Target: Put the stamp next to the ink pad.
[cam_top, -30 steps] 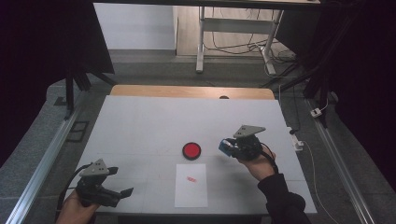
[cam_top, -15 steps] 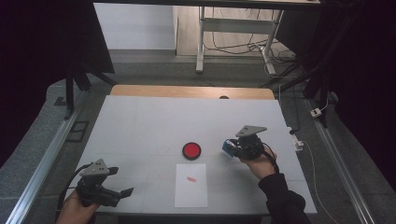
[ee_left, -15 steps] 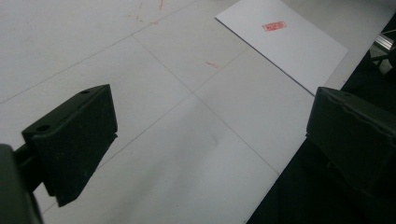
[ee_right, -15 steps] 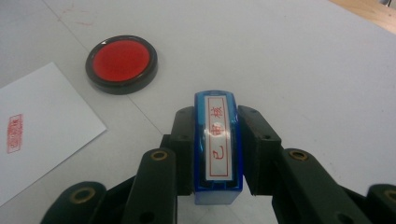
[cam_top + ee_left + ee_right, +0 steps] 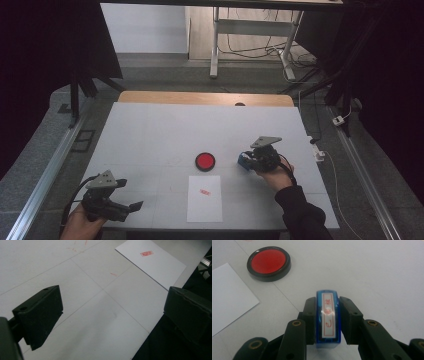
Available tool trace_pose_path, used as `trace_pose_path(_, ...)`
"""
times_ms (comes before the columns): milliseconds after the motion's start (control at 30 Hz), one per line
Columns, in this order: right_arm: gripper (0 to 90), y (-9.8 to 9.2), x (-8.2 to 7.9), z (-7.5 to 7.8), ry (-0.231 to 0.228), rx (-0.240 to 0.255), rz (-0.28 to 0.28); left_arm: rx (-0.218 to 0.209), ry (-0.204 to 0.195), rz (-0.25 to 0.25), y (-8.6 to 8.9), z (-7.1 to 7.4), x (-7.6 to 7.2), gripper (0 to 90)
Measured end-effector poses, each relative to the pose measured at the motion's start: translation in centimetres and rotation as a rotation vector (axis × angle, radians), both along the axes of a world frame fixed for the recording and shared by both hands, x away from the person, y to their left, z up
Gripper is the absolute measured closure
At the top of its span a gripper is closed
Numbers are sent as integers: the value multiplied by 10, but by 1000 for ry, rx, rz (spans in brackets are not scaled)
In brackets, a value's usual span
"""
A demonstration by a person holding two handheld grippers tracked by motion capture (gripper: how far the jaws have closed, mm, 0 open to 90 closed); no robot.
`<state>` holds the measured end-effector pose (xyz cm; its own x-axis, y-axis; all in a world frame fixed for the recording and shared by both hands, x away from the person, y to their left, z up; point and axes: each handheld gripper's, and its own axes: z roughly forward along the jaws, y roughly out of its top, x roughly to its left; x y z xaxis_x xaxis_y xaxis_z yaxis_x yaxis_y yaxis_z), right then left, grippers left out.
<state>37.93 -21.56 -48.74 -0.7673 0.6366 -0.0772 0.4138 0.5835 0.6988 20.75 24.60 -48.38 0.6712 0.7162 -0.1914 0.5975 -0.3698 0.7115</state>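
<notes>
My right claw (image 5: 326, 315) is clamped on the blue stamp (image 5: 327, 320), one jaw pressed against each long side, with the red lettering on its face turned up at the camera. In the high view that claw (image 5: 248, 161) sits right of centre, just right of the round red ink pad (image 5: 205, 161). In the right gripper view the ink pad (image 5: 269, 263) lies at the upper left, apart from the stamp, and a corner of the white sheet (image 5: 227, 297) shows at the left edge. My left claw (image 5: 110, 315) stands wide open with nothing between its jaws, low at the lower left of the high view (image 5: 131, 207), over the bare worktop (image 5: 150, 135). The sheet (image 5: 205, 199) lies below the ink pad, bearing a small red stamp mark (image 5: 204, 192).
</notes>
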Motion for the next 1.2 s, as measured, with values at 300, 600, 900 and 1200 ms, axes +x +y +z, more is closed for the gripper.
trace_pose_path(300, 607, -3, 0, 6, -8, 41, -25, -4, 0, 0, 0, 0, 0, 28)
trace_pose_path(600, 392, 1, -10, 20, 27, 79, -33, -11, 2, 0, 1, 0, 0, 28)
trace_pose_path(900, 192, 6, -20, 25, 18, 89, -69, -10, 2, 0, 1, 0, 0, 28)
trace_pose_path(1200, 57, 2, -37, 31, 20, 98, -86, -11, 3, 1, 2, 0, 0, 28)
